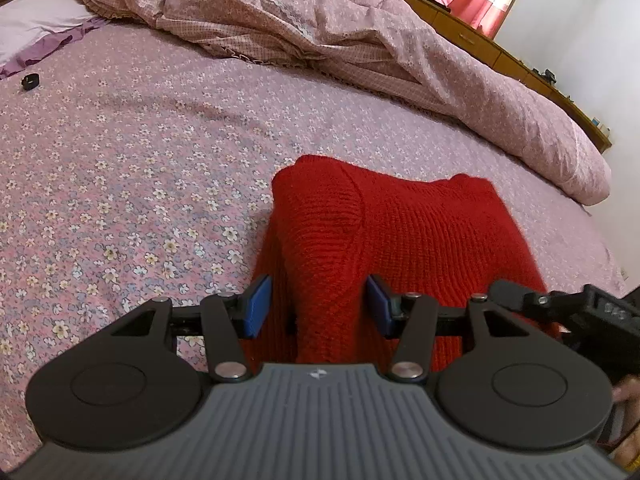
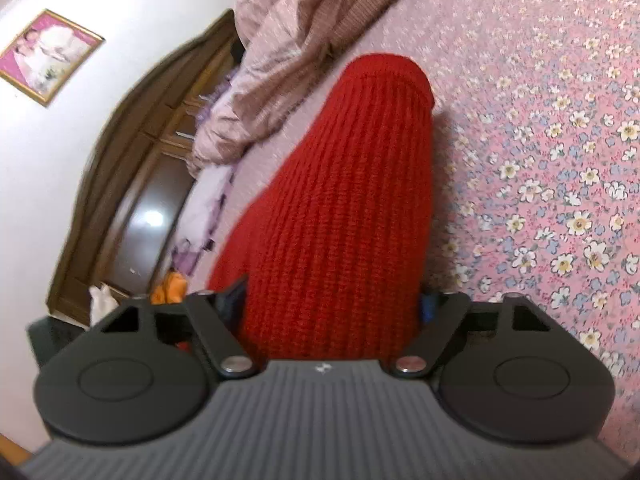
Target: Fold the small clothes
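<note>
A red knitted garment (image 1: 400, 232) lies on the flowered pink bedsheet (image 1: 120, 160). My left gripper (image 1: 318, 306) hovers over its near edge with blue pads (image 1: 258, 304) spread wide; a raised fold of red knit sits between them, not pinched. In the right wrist view a long red knitted part (image 2: 344, 208) runs forward from my right gripper (image 2: 332, 308), filling the wide gap between its fingers. Whether those pads press the fabric is hidden. The right gripper's black body shows at the left view's right edge (image 1: 580, 308).
A bunched pink quilt (image 1: 320, 32) lies along the far side of the bed. A small black object (image 1: 30, 80) sits on the sheet at far left. A wooden headboard (image 2: 132, 184) and a framed picture (image 2: 48, 56) are on the wall left of the right gripper.
</note>
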